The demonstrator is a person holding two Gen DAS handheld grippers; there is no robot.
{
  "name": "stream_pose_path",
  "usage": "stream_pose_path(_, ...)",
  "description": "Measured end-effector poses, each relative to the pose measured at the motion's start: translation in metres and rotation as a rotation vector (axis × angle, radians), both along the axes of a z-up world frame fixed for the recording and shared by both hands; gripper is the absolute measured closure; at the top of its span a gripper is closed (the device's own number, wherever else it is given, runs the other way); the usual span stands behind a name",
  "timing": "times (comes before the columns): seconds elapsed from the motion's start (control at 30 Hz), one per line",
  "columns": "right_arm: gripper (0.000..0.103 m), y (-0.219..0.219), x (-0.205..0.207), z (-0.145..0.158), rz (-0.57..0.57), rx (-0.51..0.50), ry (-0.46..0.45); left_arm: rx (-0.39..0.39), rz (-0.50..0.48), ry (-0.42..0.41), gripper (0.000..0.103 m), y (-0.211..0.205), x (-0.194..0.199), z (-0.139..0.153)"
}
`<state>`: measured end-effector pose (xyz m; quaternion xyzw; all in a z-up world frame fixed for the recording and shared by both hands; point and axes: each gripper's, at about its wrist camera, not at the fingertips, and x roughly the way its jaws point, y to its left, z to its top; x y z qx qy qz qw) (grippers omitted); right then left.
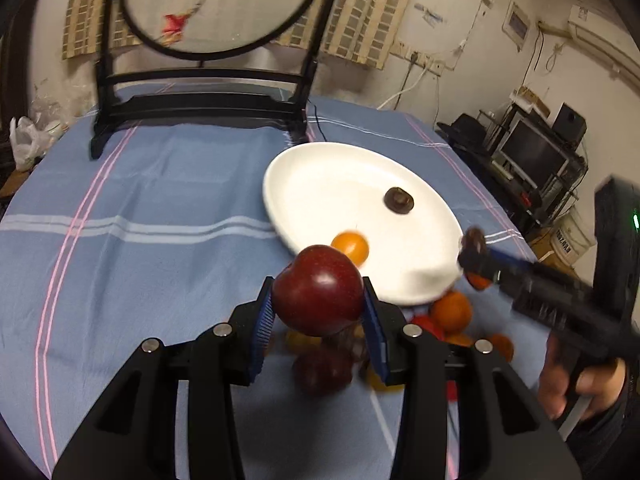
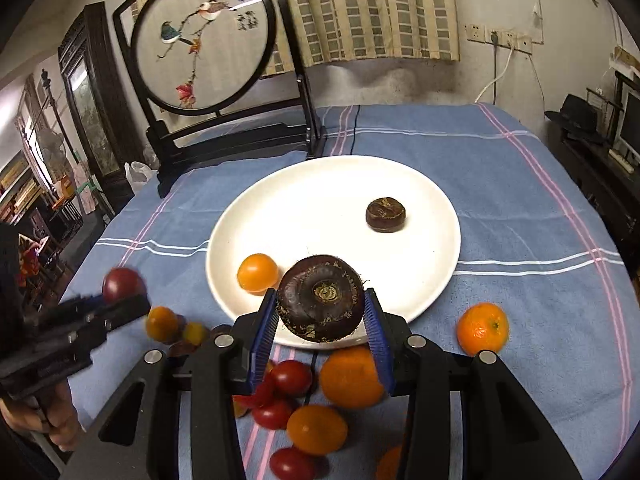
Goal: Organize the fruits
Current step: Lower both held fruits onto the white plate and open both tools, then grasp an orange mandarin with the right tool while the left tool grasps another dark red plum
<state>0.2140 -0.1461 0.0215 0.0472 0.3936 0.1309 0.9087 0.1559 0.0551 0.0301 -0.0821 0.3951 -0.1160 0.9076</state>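
My left gripper (image 1: 318, 300) is shut on a dark red plum (image 1: 318, 290) and holds it above the fruit pile, just short of the white plate's (image 1: 320, 184) near rim. My right gripper (image 2: 322, 312) is shut on a dark brown water chestnut (image 2: 321, 298) over the plate's (image 2: 320, 200) near edge. On the plate lie a small orange tomato (image 2: 258, 273) and another water chestnut (image 2: 385, 215). Loose red and orange tomatoes (image 2: 292, 378) and tangerines (image 2: 483, 328) lie on the blue cloth in front of the plate.
A black-framed round embroidered screen (image 2: 204, 40) stands at the back of the table. A white plastic bag (image 1: 26, 142) sits at the far left edge. Shelves with electronics (image 1: 536, 152) stand off the table to the right.
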Motion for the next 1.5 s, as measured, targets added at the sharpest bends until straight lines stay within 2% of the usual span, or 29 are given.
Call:
stream_pose_path(0.13,0.06,-0.009,0.01,-0.014,-0.01,0.03,0.048,0.015,0.005,0.062,0.062,-0.021,0.041,-0.008)
stream_pose_path(0.23,0.059,-0.012,0.016,-0.023,-0.012,0.053,0.076,0.023,0.012,0.079,0.062,-0.033,0.065,-0.014)
stream_pose_path(0.4,0.059,-0.015,0.019,-0.027,-0.02,0.075,0.075,0.049,0.057,0.13,0.062,-0.044,0.096,-0.03)
stream_pose_path(0.43,0.056,-0.015,0.019,-0.028,-0.017,0.083,0.073,0.048,0.064,0.14,0.059,-0.045,0.1,-0.033)
stream_pose_path(0.5,0.052,-0.015,0.018,-0.027,-0.012,0.085,0.066,0.035,0.073,0.137,0.044,-0.046,0.101,-0.033)
stream_pose_path(0.53,0.048,-0.015,0.017,-0.026,-0.012,0.082,0.061,0.028,0.075,0.13,0.031,-0.046,0.099,-0.032)
stream_pose_path(0.57,0.045,-0.014,0.016,-0.025,-0.013,0.078,0.058,0.02,0.077,0.117,0.027,-0.045,0.095,-0.03)
stream_pose_path(0.63,0.045,-0.013,0.014,-0.025,-0.007,0.074,0.061,0.009,0.075,0.082,0.026,-0.043,0.085,-0.022)
stream_pose_path(0.83,0.045,-0.016,0.008,-0.023,-0.011,0.084,0.056,0.006,0.107,0.037,0.014,-0.025,0.041,-0.008)
stream_pose_path(1.03,0.045,-0.021,-0.004,-0.011,-0.002,0.087,0.031,0.023,0.134,0.064,0.012,-0.007,-0.003,-0.014)
stream_pose_path(1.17,0.043,-0.03,-0.028,0.001,0.025,0.048,0.0,0.065,0.163,0.045,0.008,0.006,-0.024,-0.016)
stream_pose_path(1.2,0.042,-0.035,-0.037,0.005,0.027,0.025,-0.014,0.072,0.171,0.038,0.008,0.01,-0.029,-0.018)
stream_pose_path(1.27,0.033,-0.044,-0.055,0.008,0.016,-0.023,-0.038,0.059,0.187,0.028,0.008,0.016,-0.035,-0.022)
stream_pose_path(1.37,0.032,-0.052,-0.071,0.002,0.0,-0.104,-0.034,0.035,0.2,0.027,0.007,0.023,-0.04,-0.034)
stream_pose_path(1.5,0.032,-0.052,-0.084,-0.019,0.0,-0.201,0.025,0.067,0.158,0.043,0.007,0.019,-0.039,-0.043)
